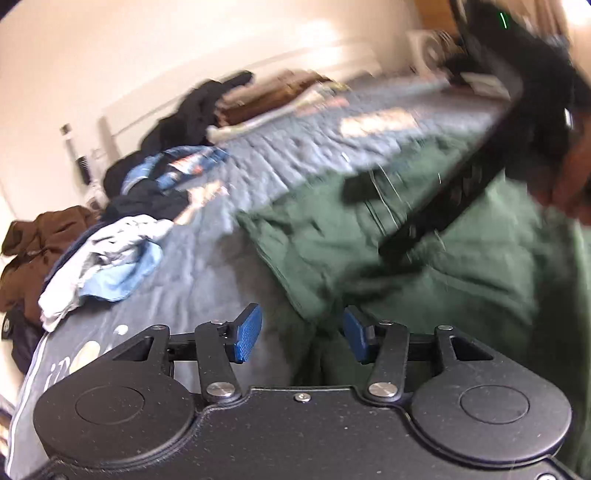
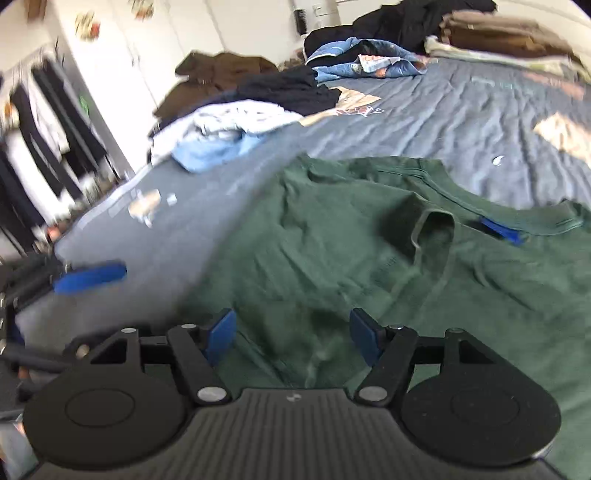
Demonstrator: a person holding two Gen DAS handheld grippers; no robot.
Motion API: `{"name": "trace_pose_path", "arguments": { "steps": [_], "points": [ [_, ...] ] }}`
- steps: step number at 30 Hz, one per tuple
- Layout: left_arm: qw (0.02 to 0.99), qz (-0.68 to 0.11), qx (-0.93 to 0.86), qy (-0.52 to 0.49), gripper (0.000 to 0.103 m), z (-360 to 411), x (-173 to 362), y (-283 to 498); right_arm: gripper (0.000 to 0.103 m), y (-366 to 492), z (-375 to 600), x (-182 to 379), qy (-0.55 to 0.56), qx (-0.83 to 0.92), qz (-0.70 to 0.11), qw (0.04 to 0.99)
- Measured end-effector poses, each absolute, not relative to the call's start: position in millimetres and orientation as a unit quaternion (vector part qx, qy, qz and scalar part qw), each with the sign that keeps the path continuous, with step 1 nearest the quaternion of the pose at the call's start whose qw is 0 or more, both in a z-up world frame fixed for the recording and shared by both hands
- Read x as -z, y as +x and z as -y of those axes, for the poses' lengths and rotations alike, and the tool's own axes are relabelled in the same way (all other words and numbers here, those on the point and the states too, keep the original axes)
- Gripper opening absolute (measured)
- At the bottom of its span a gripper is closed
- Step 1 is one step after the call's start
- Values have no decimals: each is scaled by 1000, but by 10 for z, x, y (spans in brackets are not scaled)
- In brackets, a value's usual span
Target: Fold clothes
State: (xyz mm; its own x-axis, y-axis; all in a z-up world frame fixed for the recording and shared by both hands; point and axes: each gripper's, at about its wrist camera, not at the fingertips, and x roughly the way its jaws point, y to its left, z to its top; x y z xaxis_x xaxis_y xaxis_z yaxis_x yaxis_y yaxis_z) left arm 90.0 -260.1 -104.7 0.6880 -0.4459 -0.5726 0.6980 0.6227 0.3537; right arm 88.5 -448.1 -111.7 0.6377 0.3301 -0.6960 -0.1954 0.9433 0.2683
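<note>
Right wrist: 1 green tee [image 2: 369, 258].

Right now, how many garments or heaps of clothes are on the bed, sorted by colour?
Green: 1, the green shirt spread flat.
Brown: 2, the brown heap and the brown folded stack.
Black: 2, the black heap and the dark garment.
Blue or white: 2, the printed blue garment and the pale bundle.
Total: 7, blur permitting.

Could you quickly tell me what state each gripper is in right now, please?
Left gripper: open, holding nothing, at the edge of the green shirt.
Right gripper: open, holding nothing, over the same shirt.
</note>
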Motion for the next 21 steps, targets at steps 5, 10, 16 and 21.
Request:
{"name": "trace_pose_path", "arguments": {
  "steps": [5, 10, 16, 21],
  "points": [
    [865, -200, 307, 342, 49, 2685, 1217, 873, 64, 809, 4542, 1196, 93, -153, -411, 894],
    [862, -204, 308, 348, 17, 2690, 1345, 886, 18, 784, 4490, 1245, 93, -164, -417, 889],
    [861, -216, 307, 342, 10, 2633, 1328, 933, 16, 634, 4581, 1200, 70, -169, -403, 897],
    [851, -249, 306, 345, 8, 2534, 1283, 1030, 5, 569, 4676, 1170, 68, -144, -408, 899]
  ]
}}
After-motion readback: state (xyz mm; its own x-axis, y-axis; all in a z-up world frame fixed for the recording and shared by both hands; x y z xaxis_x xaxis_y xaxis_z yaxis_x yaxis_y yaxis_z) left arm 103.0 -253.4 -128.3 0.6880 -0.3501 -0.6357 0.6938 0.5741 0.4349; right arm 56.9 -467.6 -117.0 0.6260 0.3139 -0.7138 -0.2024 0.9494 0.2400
